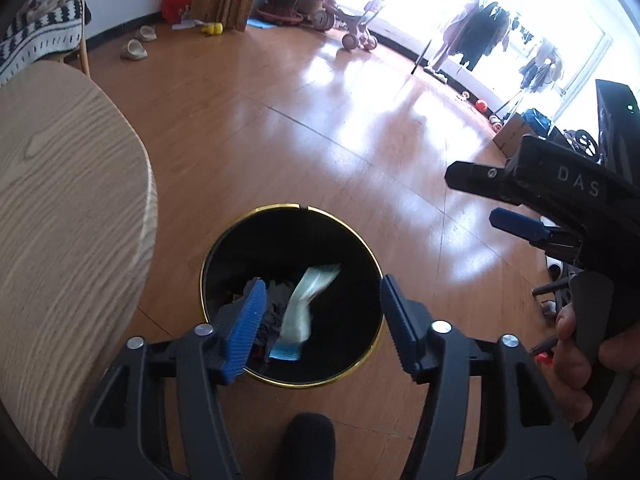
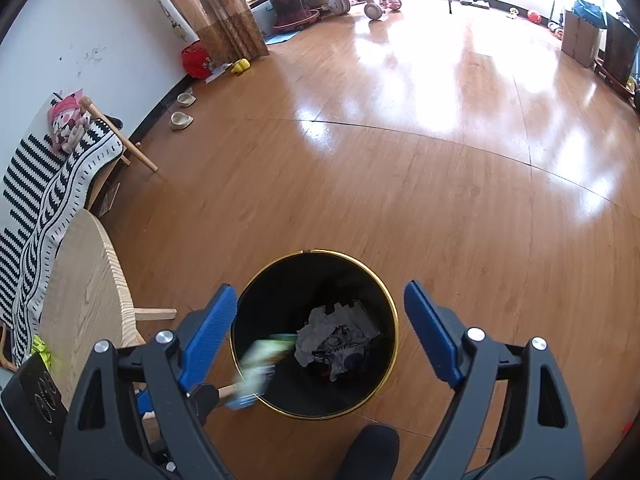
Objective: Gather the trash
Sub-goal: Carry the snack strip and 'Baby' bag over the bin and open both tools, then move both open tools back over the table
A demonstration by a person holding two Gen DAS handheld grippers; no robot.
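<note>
left gripper [image 1: 320,320] over the black bin [image 1: 372,280], gold rim, on the wood floor beside the round wooden table [image 1: 60,200]. jaws parted, nothing pressed between the pads. a pale wrapper [image 1: 306,300] with a blue end sits blurred inside the bin mouth, apart from both pads — reads as dropping free. the same packet shows in the right wrist view as a greenish smear at the bin's near-left rim.

right gripper [image 2: 316,336] also above the bin, jaws spread wide, empty. crumpled paper [image 2: 320,332] and a printed wipes pack lie at the bottom.

step in hand, as judged: release into the bin. to do it well: keep the left jaws wide and centred over the opening until the wrapper is clear of the rim; it is close to the near-left edge, could catch or tip out. lift straight up, not sideways, so a finger doesn't knock the rim. keep the two tools apart.

a dark foot [image 1: 308,444] at the near edge.
</note>
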